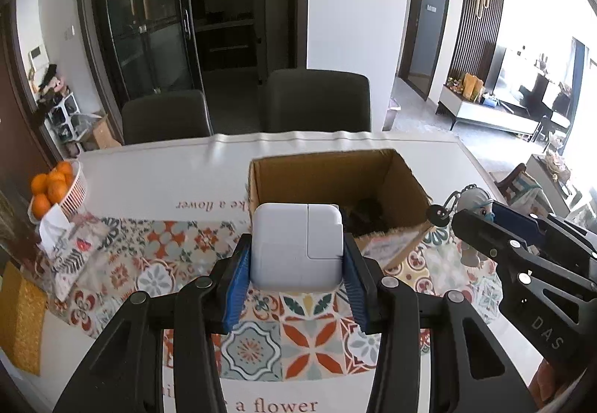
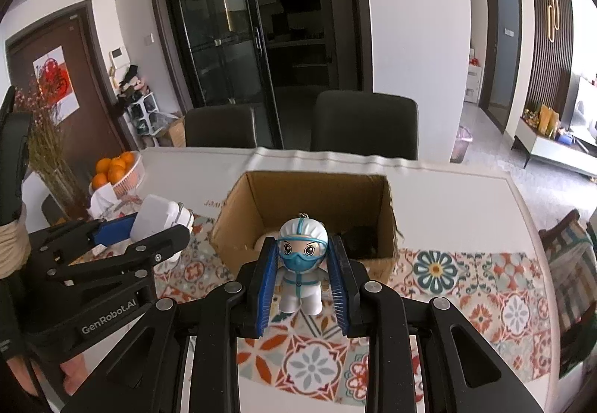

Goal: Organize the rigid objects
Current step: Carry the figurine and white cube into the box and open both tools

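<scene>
My left gripper [image 1: 297, 256] is shut on a white square power adapter [image 1: 296, 245] and holds it above the patterned tablecloth, just in front of an open cardboard box [image 1: 328, 170]. My right gripper [image 2: 302, 263] is shut on a small figurine in a white suit with blue goggles and mask [image 2: 301, 260], also held just before the box [image 2: 317, 189]. The figurine with its keychain [image 1: 472, 222] shows at the right of the left wrist view. The adapter [image 2: 156, 217] shows at the left of the right wrist view. A dark object lies inside the box [image 2: 358, 239].
A white basket of oranges [image 1: 56, 189] and a tissue pack [image 1: 63, 241] stand at the table's left. Two dark chairs [image 1: 317, 99] stand behind the table. A vase of dried twigs [image 2: 48, 152] stands at the far left.
</scene>
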The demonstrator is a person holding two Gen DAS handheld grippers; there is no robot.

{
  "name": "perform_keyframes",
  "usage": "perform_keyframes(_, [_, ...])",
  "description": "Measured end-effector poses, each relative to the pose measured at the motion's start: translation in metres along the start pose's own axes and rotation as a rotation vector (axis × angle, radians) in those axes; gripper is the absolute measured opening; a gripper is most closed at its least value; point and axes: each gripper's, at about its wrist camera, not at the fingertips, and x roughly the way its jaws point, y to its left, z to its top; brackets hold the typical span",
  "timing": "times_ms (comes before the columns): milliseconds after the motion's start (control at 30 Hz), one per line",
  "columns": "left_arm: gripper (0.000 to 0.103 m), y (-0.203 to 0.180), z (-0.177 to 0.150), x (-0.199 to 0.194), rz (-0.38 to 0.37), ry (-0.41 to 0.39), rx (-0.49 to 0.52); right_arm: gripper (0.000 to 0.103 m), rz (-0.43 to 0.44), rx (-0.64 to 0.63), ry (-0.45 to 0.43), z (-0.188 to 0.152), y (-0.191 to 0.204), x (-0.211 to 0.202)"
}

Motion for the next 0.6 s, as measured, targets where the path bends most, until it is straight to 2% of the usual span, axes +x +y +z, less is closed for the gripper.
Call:
perform_keyframes(233, [0.045,0.006,0.023,0.007,0.009,-0.009,0.006,0.028,-0.001,-0.012,-0.003,0.022,0.001,0.009])
perform_keyframes(600, [0.045,0.011,0.059,0.049,-0.001,0.055,0.003,0.028,0.018,-0.001,0.085,0.054,-0.012,0.053])
